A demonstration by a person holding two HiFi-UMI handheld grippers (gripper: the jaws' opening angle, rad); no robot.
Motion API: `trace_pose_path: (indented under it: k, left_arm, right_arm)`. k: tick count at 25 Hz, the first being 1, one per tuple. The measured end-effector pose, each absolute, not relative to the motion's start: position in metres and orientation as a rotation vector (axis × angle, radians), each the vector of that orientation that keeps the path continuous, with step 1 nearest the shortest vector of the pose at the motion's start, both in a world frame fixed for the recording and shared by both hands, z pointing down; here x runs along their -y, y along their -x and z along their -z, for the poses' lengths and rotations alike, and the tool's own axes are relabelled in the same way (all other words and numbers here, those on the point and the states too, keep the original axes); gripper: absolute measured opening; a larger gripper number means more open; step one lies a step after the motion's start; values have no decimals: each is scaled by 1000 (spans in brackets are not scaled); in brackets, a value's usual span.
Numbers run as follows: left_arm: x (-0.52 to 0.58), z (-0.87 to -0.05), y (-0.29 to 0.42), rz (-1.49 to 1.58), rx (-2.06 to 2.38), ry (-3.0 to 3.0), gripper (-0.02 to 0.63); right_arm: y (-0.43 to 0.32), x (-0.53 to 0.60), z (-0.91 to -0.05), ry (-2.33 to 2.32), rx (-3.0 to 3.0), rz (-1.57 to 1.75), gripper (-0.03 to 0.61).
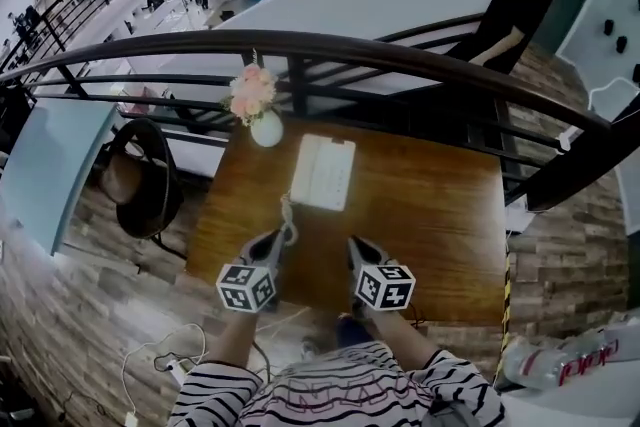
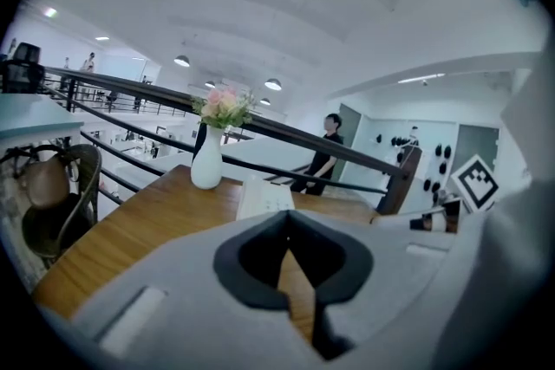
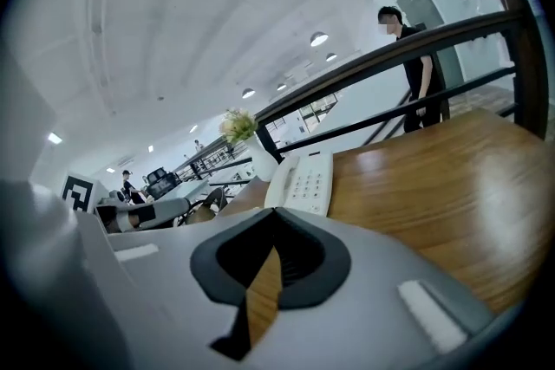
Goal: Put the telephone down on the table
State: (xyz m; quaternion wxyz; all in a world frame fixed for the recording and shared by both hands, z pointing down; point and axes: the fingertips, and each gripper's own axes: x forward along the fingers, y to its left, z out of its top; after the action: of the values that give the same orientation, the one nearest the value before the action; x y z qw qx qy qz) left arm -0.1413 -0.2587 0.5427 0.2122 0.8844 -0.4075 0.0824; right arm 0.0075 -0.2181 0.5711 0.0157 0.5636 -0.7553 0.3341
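Left gripper [image 2: 288,228]: jaws together, nothing between them; only wood shows past the pads. Right gripper [image 3: 273,228]: jaws likewise together and empty. In the head view both sit low in the frame, over the near edge of the worktop [image 1: 440,215], side by side and apart from each other.

The telephone [image 1: 323,172] lies flat on the worktop at centre frame, clear of both grippers. I judge the put-down done.

Hazards noted:
- The cord [image 1: 288,217] trails from the telephone's near left corner to the tip of the left gripper. I cannot tell whether it touches. If that tip snags a loop, any move away could drag the telephone or tip the handset off.
- The vase [image 1: 266,128] of flowers stands just beside the telephone's far left corner. A dragged or nudged telephone could topple it.
- The railing [image 1: 400,55] borders the far edge, with an open drop behind, so anything pushed that way may fall.
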Motion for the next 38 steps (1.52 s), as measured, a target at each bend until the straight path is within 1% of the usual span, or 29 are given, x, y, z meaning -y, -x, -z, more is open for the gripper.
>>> trace_pose_path:
  k: [5, 23, 38]
  left_arm:
    - [213, -530, 158, -206, 1146, -2479, 2]
    - [83, -515, 211, -192, 1161, -2496, 2]
    - [38, -523, 251, -205, 1184, -2459, 2]
  right_arm:
    - [10, 177, -564, -1749, 2342, -961, 0]
    - [59, 65, -550, -1765, 2381, -1032, 0]
    - [87, 23, -547, -1744, 2363, -960, -2]
